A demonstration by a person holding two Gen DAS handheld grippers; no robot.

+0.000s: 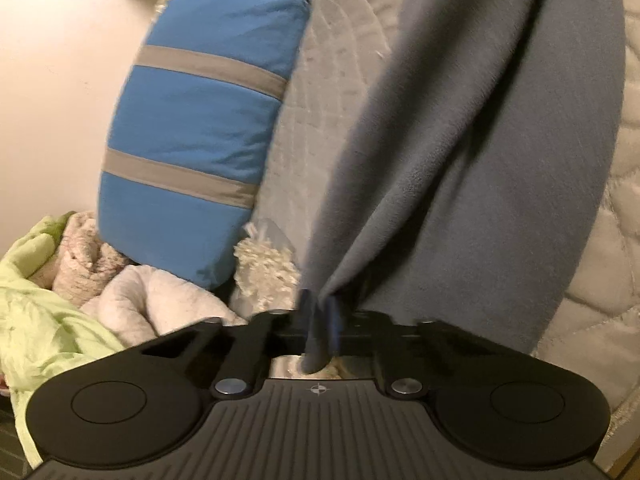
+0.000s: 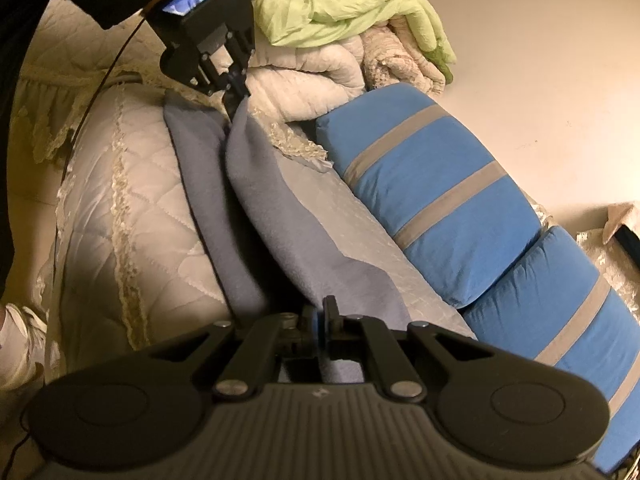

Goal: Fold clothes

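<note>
A grey-blue fleece garment [image 2: 256, 200] lies stretched along a white quilted bed [image 2: 132, 208]. My left gripper [image 1: 320, 308] is shut on one end of the fleece [image 1: 460, 152], which hangs away from it in folds. In the right wrist view that left gripper [image 2: 236, 84] pinches the far corner of the cloth, lifted off the quilt. My right gripper [image 2: 320, 320] is shut on the near edge of the same fleece, with cloth bunched between its blue pads.
Two blue pillows with grey stripes [image 2: 432, 196] lie along the bed's wall side, also seen in the left wrist view [image 1: 200, 132]. A heap of a lime-green cloth [image 2: 332, 0] and pale blankets [image 2: 320, 72] sits at the bed's end. A pale wall [image 2: 540, 80] stands behind.
</note>
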